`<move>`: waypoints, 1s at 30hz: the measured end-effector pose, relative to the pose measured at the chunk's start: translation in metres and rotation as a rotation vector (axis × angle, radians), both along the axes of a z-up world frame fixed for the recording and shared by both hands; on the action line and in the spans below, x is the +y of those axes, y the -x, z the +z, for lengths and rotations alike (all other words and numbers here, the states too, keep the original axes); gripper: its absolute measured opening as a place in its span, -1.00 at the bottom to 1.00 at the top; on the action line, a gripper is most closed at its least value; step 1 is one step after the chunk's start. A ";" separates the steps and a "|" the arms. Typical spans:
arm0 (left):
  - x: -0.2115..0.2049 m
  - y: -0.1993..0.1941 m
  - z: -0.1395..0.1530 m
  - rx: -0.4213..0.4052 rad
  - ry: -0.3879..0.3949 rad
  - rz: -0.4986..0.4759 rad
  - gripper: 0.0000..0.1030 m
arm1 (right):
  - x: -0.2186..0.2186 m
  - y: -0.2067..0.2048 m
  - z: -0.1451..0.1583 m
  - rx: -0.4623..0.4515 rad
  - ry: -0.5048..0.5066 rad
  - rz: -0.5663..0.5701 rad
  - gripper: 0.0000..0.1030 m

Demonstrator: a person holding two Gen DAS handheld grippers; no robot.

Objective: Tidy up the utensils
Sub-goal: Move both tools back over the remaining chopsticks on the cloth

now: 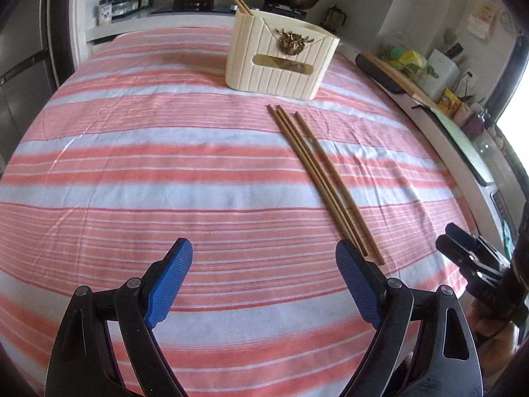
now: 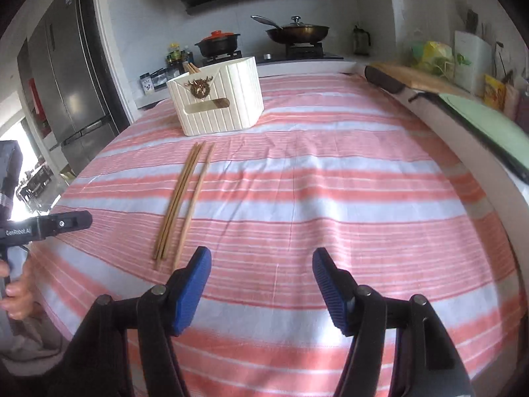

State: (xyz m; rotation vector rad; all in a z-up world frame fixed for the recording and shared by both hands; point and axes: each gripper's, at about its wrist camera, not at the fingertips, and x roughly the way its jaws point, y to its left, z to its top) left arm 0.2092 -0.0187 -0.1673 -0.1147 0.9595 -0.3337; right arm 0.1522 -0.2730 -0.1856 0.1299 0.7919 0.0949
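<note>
Three brown chopsticks (image 1: 322, 180) (image 2: 183, 198) lie side by side on the pink-and-white striped cloth (image 1: 165, 165) (image 2: 330, 182), in front of a cream ribbed utensil holder (image 1: 281, 58) (image 2: 216, 99) with a gold emblem. Two more chopsticks (image 1: 240, 5) stand in the holder's back corner. My left gripper (image 1: 264, 264) hangs open over the cloth, its right pad near the chopsticks' near ends. My right gripper (image 2: 261, 274) is open too, just right of those ends, with nothing between its fingers. In the left wrist view the right gripper (image 1: 463, 244) shows at the right edge.
Beyond the table is a stove with a black pot (image 2: 218, 44) and a lidded pan (image 2: 297, 31). A fridge (image 2: 66, 76) stands at the left. A counter with a cutting board (image 2: 413, 77), bags and bottles runs along the table's right side.
</note>
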 end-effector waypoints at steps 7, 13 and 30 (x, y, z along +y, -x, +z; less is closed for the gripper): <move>-0.002 0.001 -0.009 0.019 0.011 0.060 0.74 | 0.009 0.001 0.013 -0.050 0.044 0.013 0.26; -0.016 -0.008 -0.009 0.009 -0.008 0.049 0.74 | 0.020 -0.003 0.002 -0.032 0.019 0.038 0.26; -0.057 -0.064 -0.026 0.000 -0.089 0.073 0.74 | 0.021 0.000 0.003 -0.024 0.043 0.043 0.13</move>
